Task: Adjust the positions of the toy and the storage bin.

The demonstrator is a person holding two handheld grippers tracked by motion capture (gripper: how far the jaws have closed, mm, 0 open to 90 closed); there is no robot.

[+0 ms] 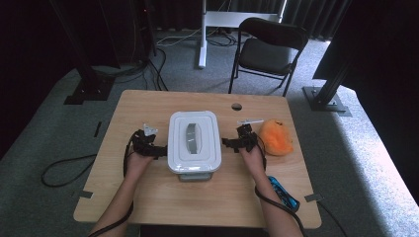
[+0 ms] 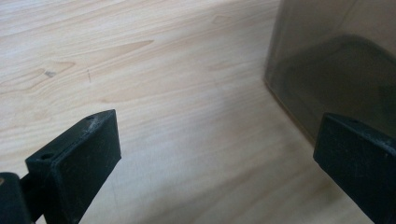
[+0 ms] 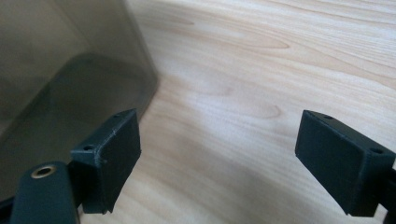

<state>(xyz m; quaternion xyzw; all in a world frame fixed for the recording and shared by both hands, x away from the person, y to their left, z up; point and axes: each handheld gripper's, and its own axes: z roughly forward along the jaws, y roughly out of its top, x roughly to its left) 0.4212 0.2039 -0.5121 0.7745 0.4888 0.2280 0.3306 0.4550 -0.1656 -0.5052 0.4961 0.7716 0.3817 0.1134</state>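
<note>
The left gripper (image 1: 159, 149) sits just beside the left wall of the box (image 1: 193, 140), jaws apart with bare table (image 1: 148, 106) between them; in the left gripper view the box's smoky wall (image 2: 336, 60) stands just past the right jaw, with open wood stretching away to the left. The box, lid on, rests mid-table between both grippers. The right gripper (image 1: 228, 143) waits just off its right wall, jaws spread wide on nothing. Beyond that gripper lies an orange toy (image 1: 276, 137), near the table's right edge, and a blue object (image 1: 283, 191) lies behind the right hand.
</note>
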